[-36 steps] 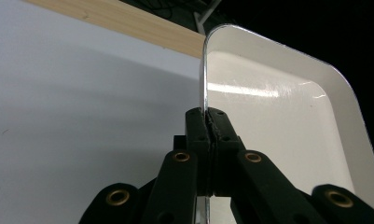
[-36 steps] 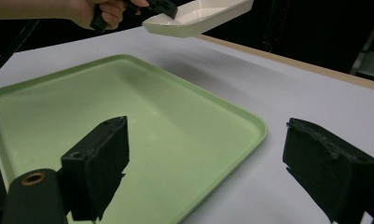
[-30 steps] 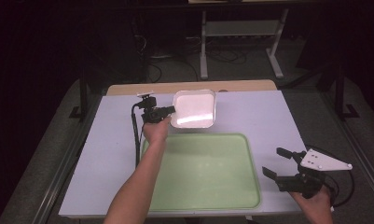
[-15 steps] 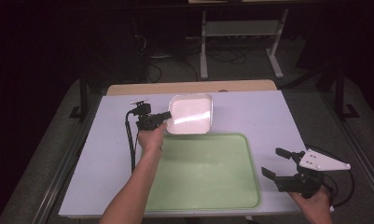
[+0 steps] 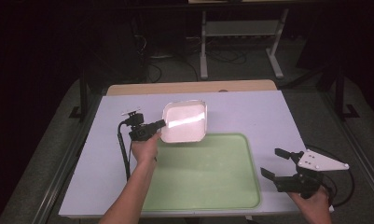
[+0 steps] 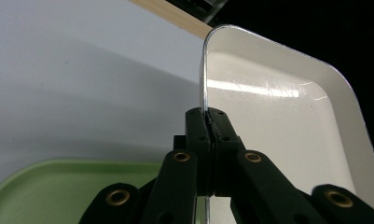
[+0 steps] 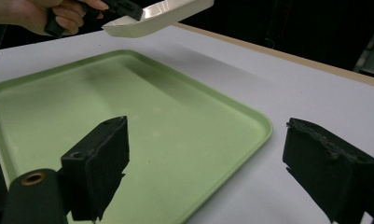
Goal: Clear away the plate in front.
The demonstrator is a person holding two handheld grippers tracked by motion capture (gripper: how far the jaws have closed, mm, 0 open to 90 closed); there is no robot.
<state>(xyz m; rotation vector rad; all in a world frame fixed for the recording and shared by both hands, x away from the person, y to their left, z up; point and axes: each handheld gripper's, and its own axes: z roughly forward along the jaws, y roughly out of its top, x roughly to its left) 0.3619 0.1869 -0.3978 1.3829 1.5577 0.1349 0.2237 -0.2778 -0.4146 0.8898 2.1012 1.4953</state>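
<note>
White dish held aloft at the green tray's far-left corner; right hand-held gripper idling wide.

Left to right: the left hand-held gripper [image 5: 159, 125] is pinching, jaws fully closed, the near-left rim of the glossy white square shallow dish [image 5: 184, 122], which is hanging tilted above the pale lilac surface [image 5: 250, 112], clear of it, and overlapping the far-left corner of the light green rounded rectangular plastic tray [image 5: 208, 172]. The dish is extending rightward and away from that gripper; the tray's long axis is running left to right. Any set-down looks to turn on this left hand, the nearer one. The right hand-held gripper [image 5: 275, 164] is hovering just beside the tray's right edge, jaws spread wide, holding nothing. Nothing is standing between dish and tray.
</note>
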